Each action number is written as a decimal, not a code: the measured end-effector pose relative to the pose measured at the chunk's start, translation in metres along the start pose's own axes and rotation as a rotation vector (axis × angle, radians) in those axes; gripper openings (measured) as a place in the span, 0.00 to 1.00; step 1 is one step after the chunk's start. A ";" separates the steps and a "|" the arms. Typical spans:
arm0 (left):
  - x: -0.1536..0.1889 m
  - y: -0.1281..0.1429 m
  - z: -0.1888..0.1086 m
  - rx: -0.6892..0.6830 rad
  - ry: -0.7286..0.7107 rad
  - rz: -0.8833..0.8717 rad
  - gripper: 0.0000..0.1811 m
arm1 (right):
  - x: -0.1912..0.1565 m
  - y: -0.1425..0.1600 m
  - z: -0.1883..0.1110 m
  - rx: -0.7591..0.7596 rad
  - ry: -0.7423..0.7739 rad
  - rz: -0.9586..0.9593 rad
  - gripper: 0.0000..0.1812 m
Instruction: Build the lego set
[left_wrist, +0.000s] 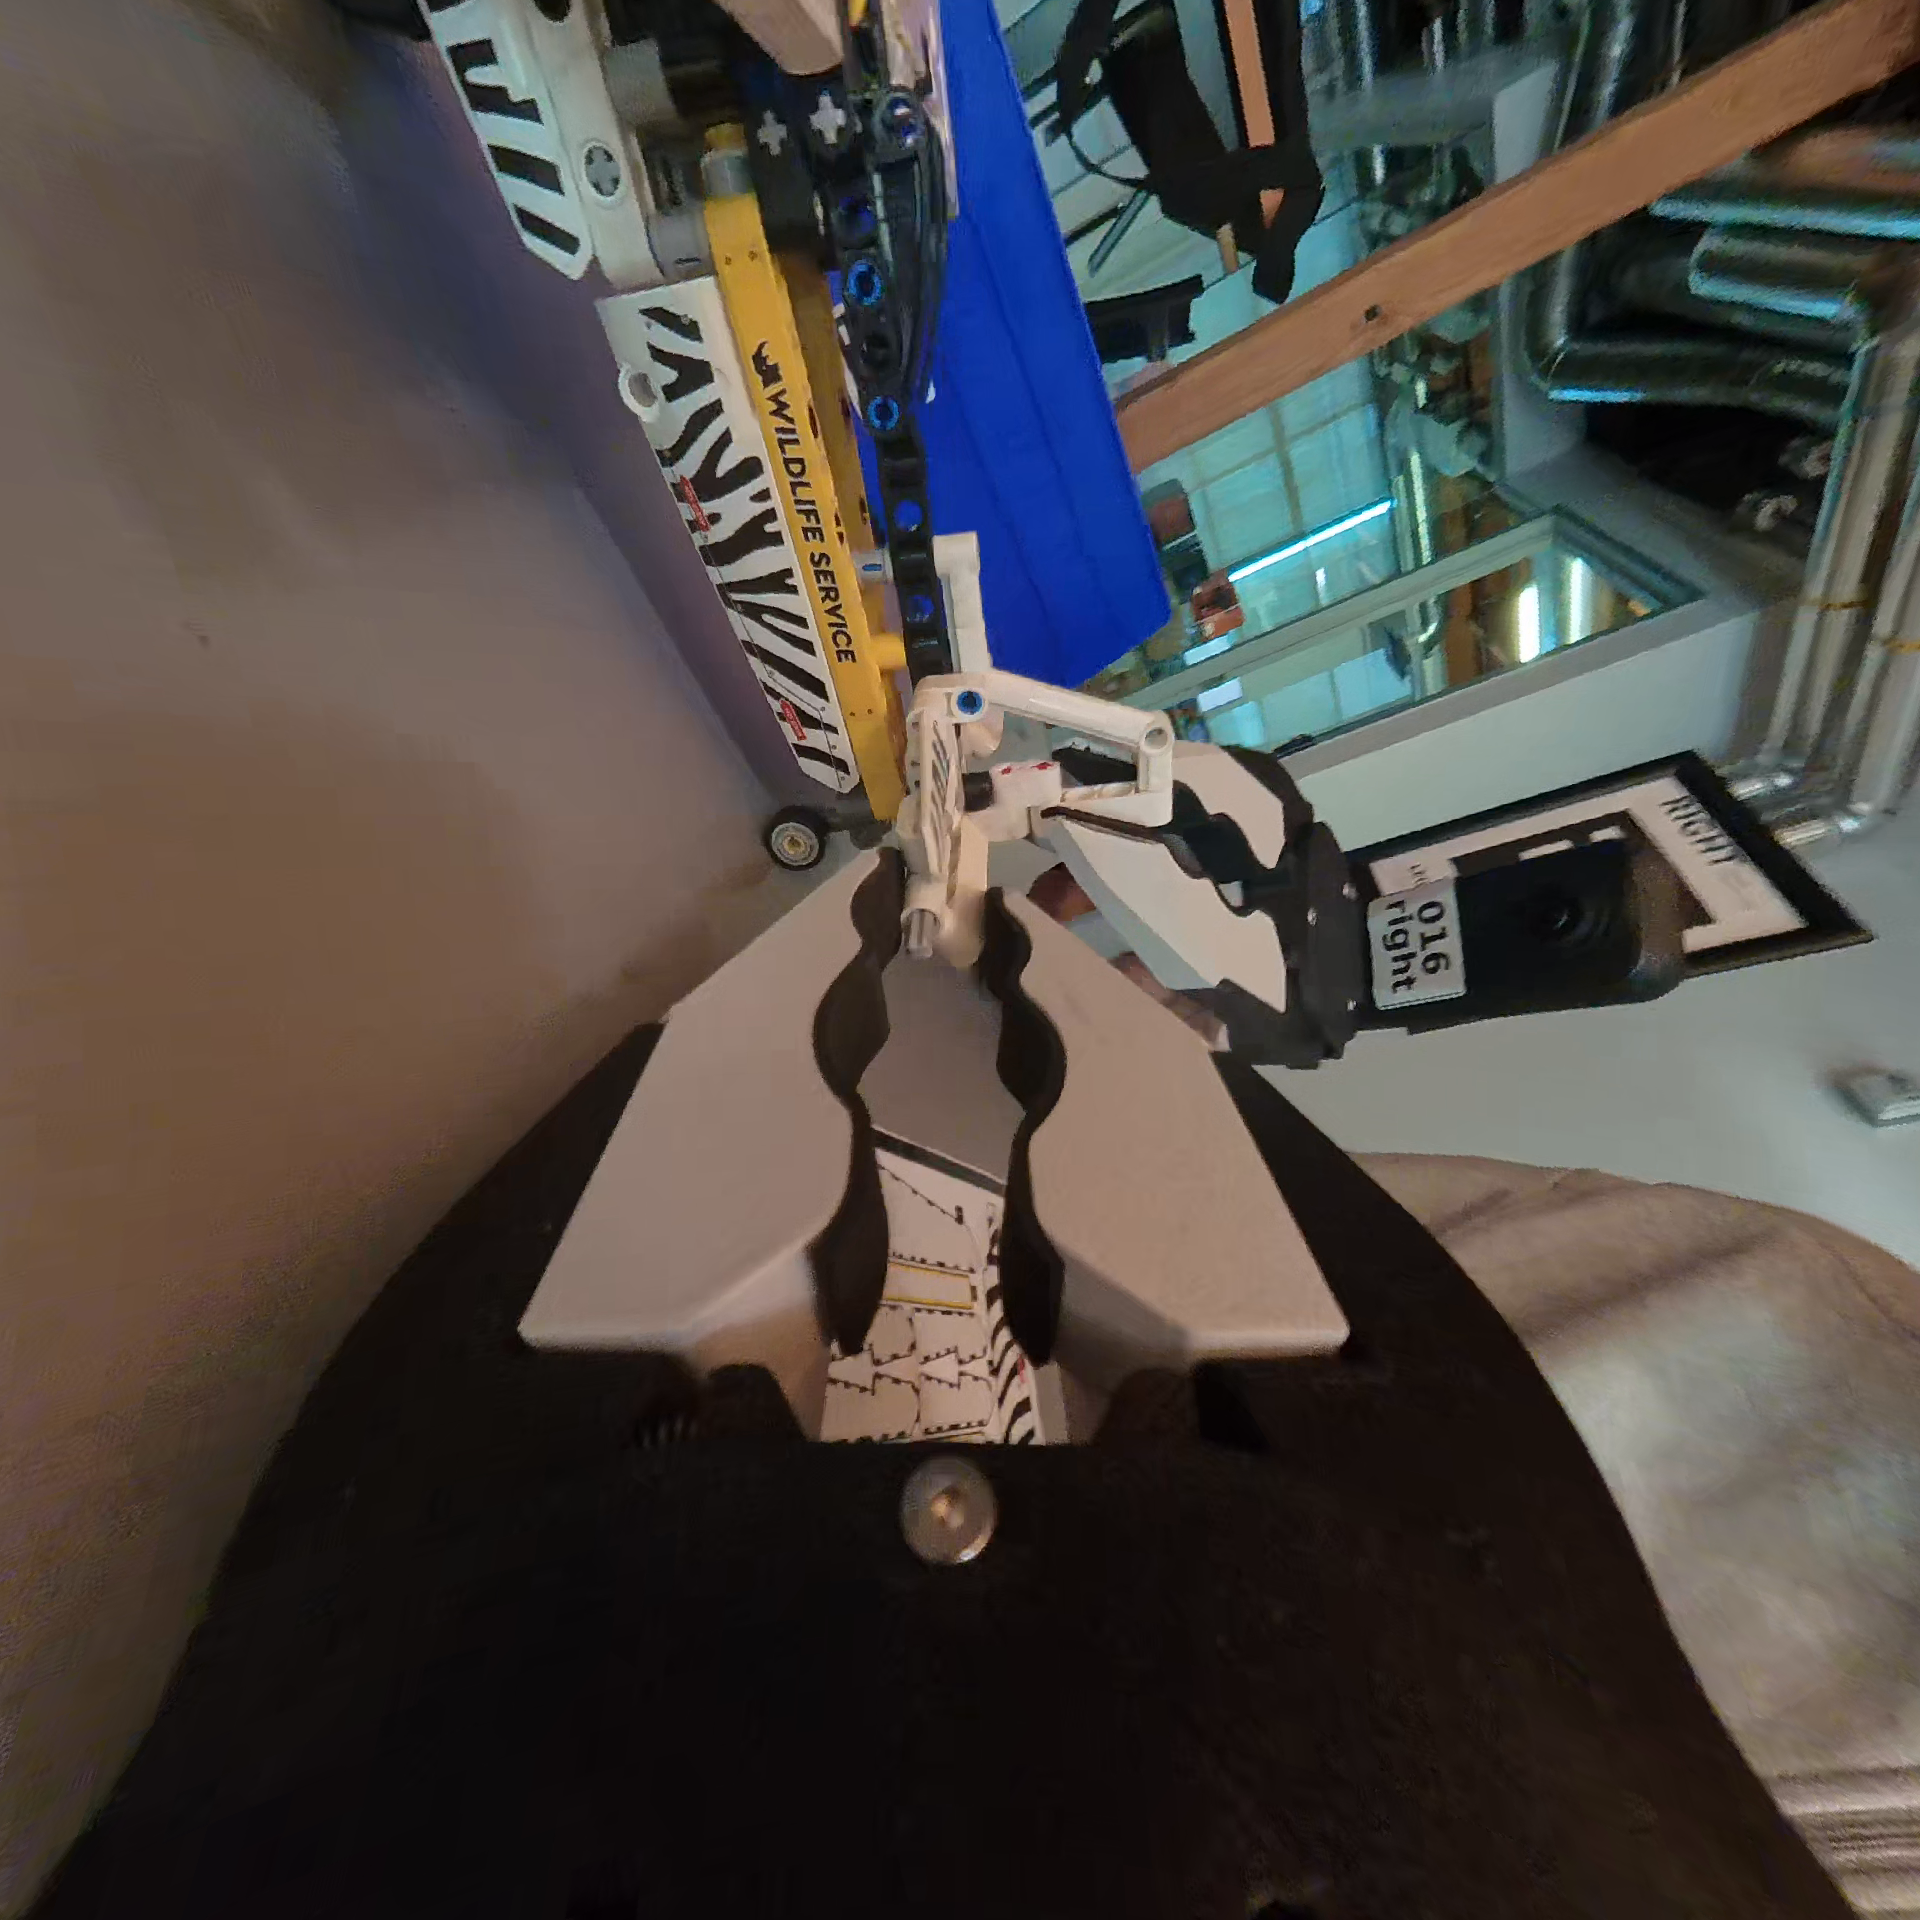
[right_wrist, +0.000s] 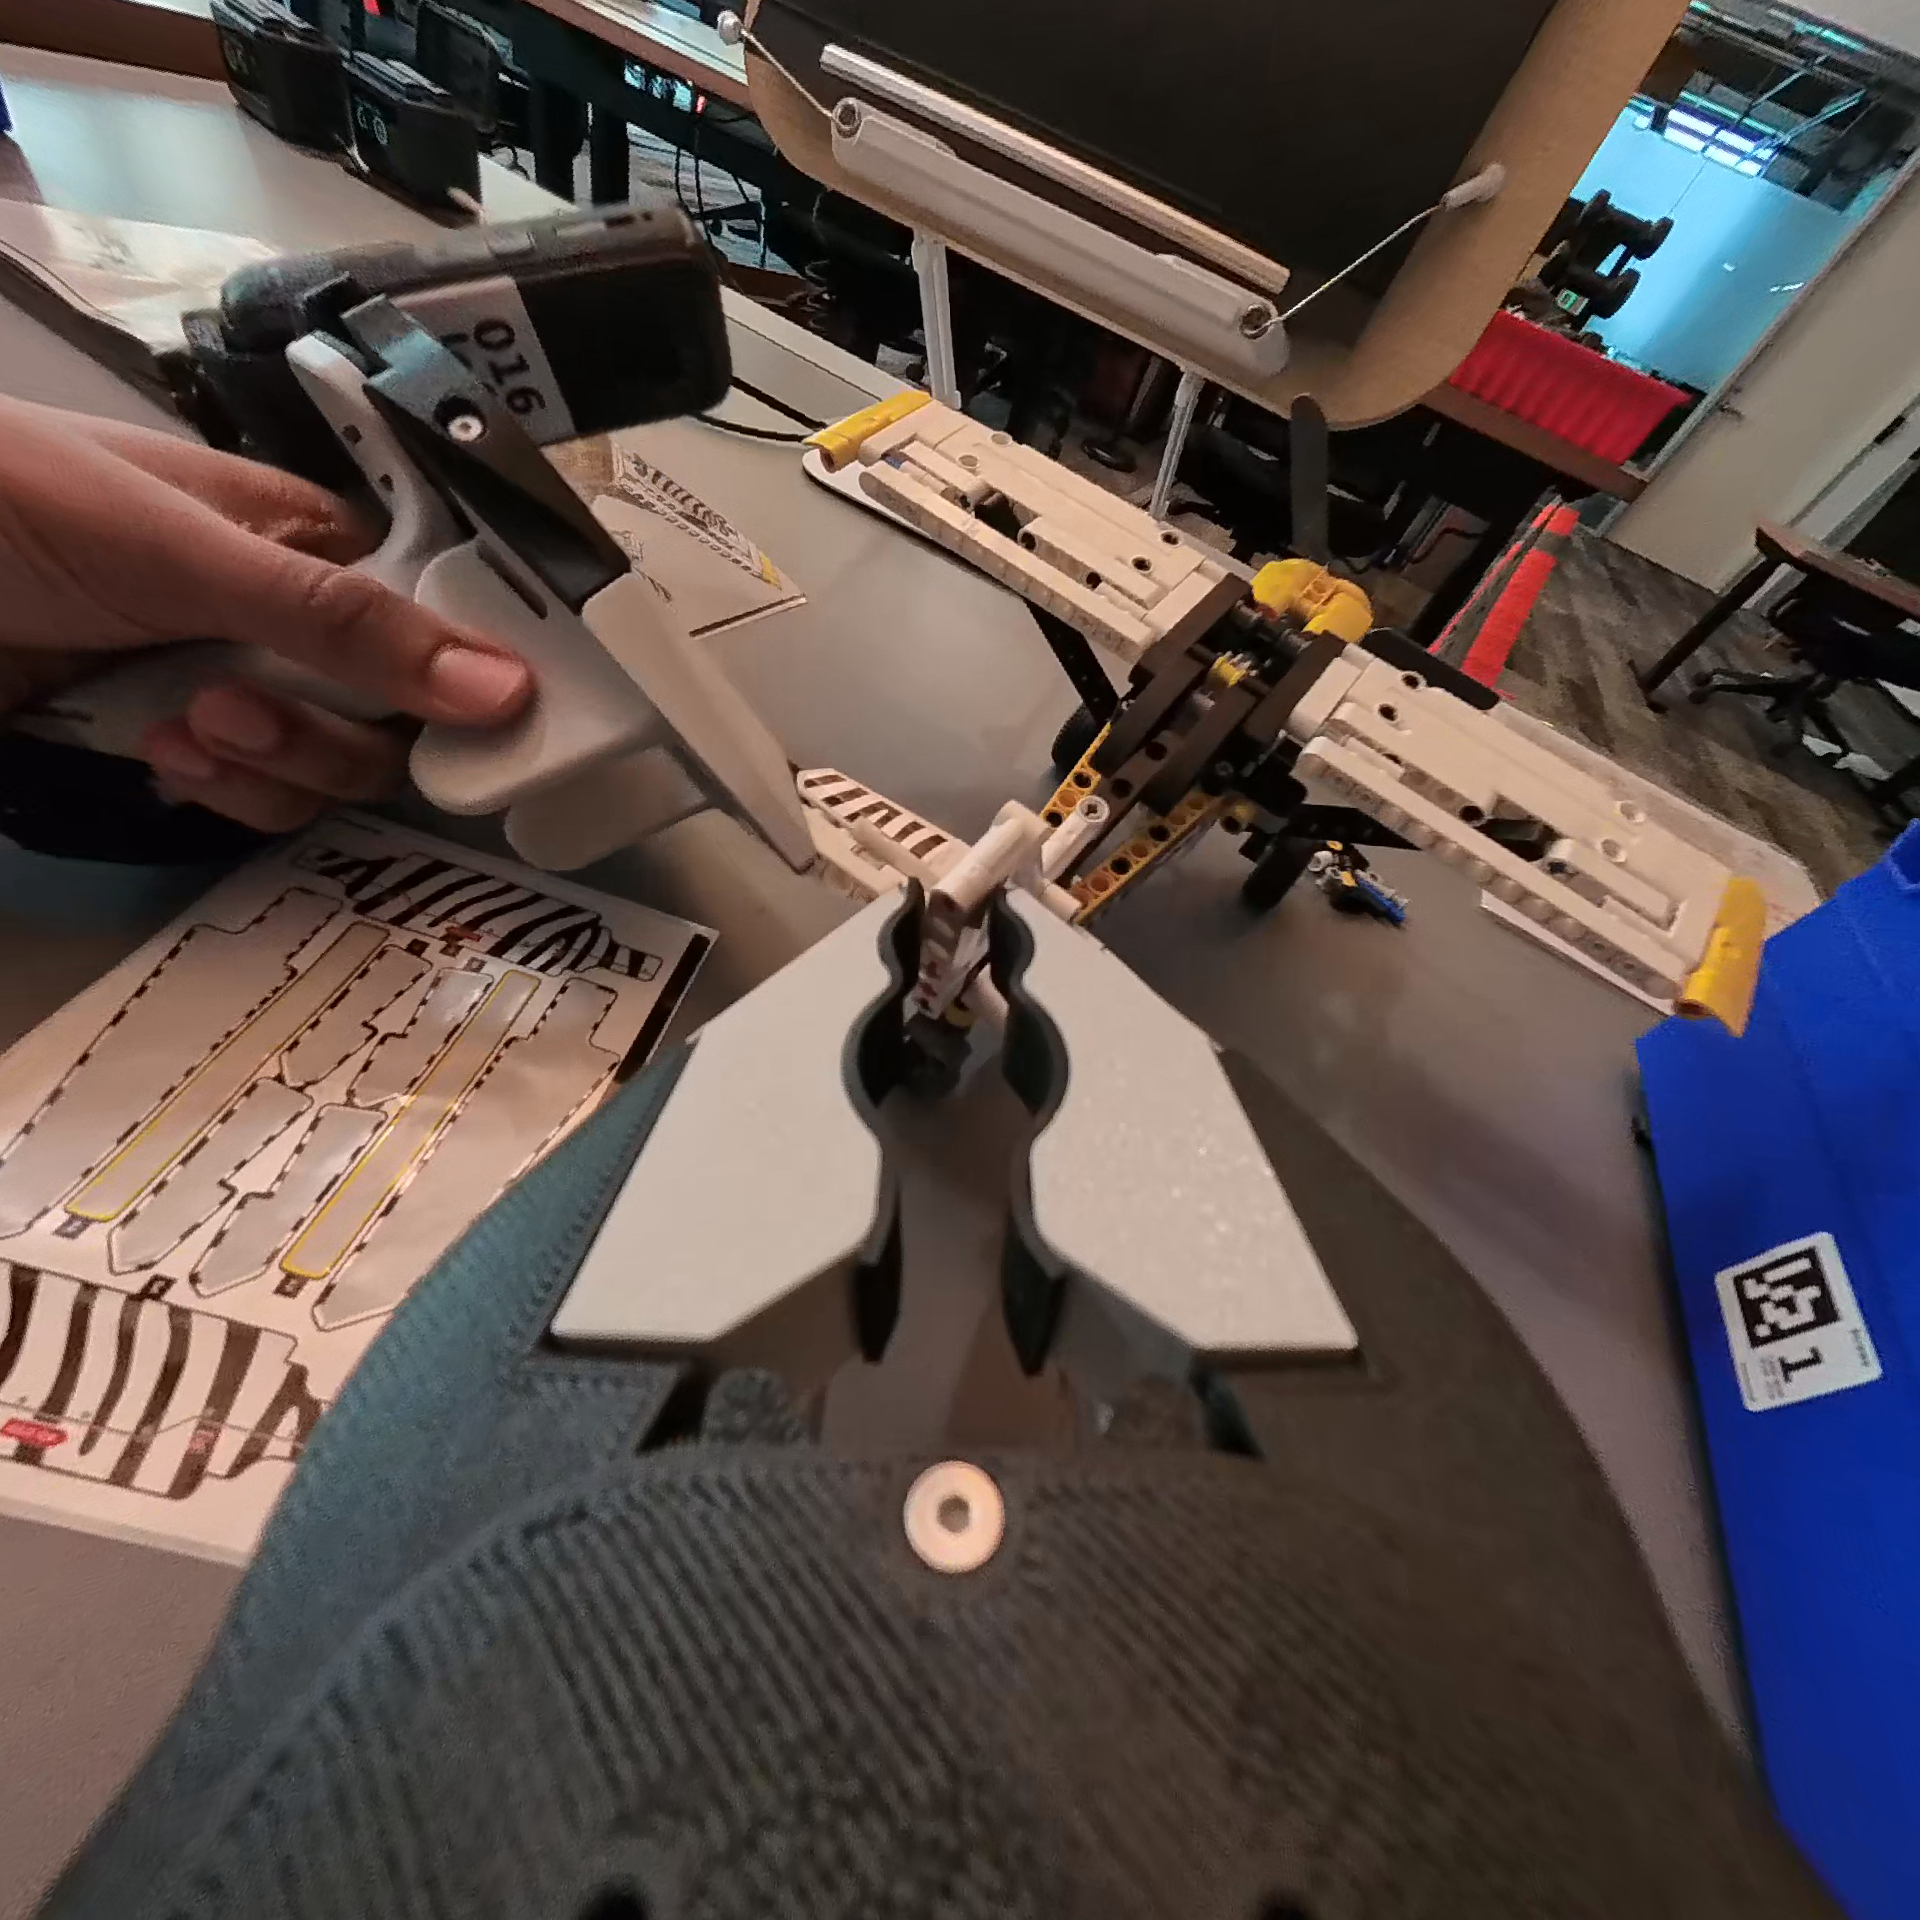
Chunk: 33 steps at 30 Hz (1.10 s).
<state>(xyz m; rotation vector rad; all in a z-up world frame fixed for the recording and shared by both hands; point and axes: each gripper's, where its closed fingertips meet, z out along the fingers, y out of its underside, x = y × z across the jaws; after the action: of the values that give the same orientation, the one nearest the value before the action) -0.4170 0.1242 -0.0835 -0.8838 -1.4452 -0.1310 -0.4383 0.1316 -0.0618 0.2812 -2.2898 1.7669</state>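
The Lego plane (right_wrist: 1247, 665) stands on the dark table, with white wings, yellow wing tips and a black and yellow body. In the left wrist view its yellow side panel (left_wrist: 800, 520) and zebra-striped panels run up from my fingers. A small white tail assembly (left_wrist: 1039, 717) at the plane's rear end is held from two sides. My left gripper (left_wrist: 940, 914) is shut on its lower end. My right gripper (right_wrist: 954, 920) is shut on its striped white part (right_wrist: 951, 940). The right gripper (left_wrist: 1060, 826) shows at the right in the left wrist view. The left gripper (right_wrist: 795, 842), held by a hand, shows in the right wrist view.
A sticker sheet (right_wrist: 312, 1091) with zebra stripes lies on the table at the left. A booklet (right_wrist: 686, 540) lies behind it. A blue bin (right_wrist: 1808, 1247) with a tag stands at the right, close to a wing tip. Chairs and desks stand beyond the table. Left and right tips are no more than a few centimetres apart.
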 end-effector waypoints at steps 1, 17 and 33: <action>-0.001 0.001 0.000 -0.008 -0.016 0.025 0.08 | 0.000 0.000 0.000 0.000 0.001 -0.001 0.06; 0.005 -0.002 -0.002 0.019 0.113 -0.101 0.06 | 0.001 -0.005 -0.003 0.039 -0.013 0.031 0.06; 0.003 0.000 -0.003 0.012 0.122 -0.163 0.05 | -0.003 -0.004 -0.002 0.029 -0.018 -0.003 0.06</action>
<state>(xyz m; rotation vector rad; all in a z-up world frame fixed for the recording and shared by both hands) -0.4141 0.1244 -0.0804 -0.7357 -1.4006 -0.2933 -0.4343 0.1325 -0.0582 0.3071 -2.2767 1.8043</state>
